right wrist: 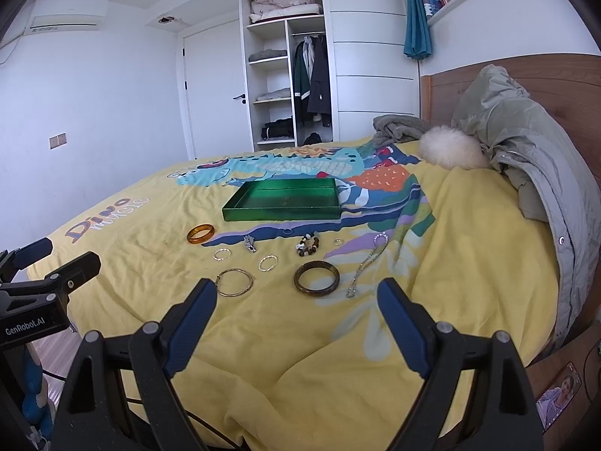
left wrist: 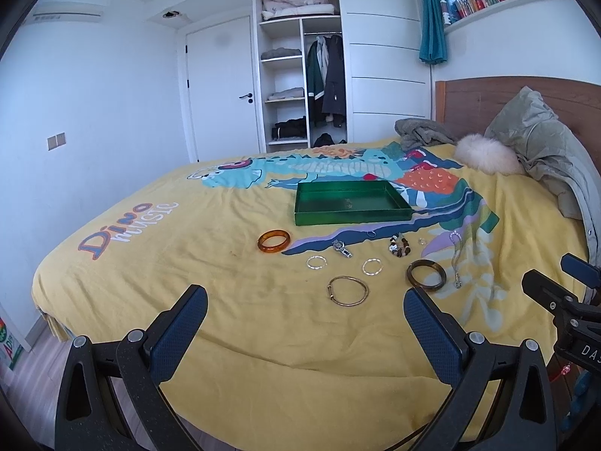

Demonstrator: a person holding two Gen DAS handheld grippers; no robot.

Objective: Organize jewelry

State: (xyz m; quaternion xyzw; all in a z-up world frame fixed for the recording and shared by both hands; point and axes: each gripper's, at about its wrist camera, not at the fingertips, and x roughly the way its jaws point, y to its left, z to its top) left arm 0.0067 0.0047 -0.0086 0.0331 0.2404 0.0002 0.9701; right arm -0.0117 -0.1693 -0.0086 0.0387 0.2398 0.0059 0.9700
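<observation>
Nearest, the left gripper (left wrist: pixel 306 306) and right gripper (right wrist: pixel 296 300) hover spread wide, holding nothing. Beyond them, a thin gold bangle (left wrist: pixel 348 290), dark brown bangle (right wrist: pixel 316 277) and orange bangle (left wrist: pixel 274 240) lie on the yellow dinosaur bedspread (left wrist: pixel 225 282); farther, a shallow green tray (left wrist: pixel 349 213).

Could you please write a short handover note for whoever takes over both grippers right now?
Left gripper: open, holding nothing, hovering over the near side of the bed.
Right gripper: open, holding nothing, alongside it.
Green tray: on the yellow bedspread, nothing visible inside.
In front of the tray, all loose: orange bangle, dark bangle, gold hoop bracelet, two silver rings, beaded bracelet, chain necklace, small charm.
Done: nothing sorted yet.
Left: every piece, presumably into the tray.
</observation>
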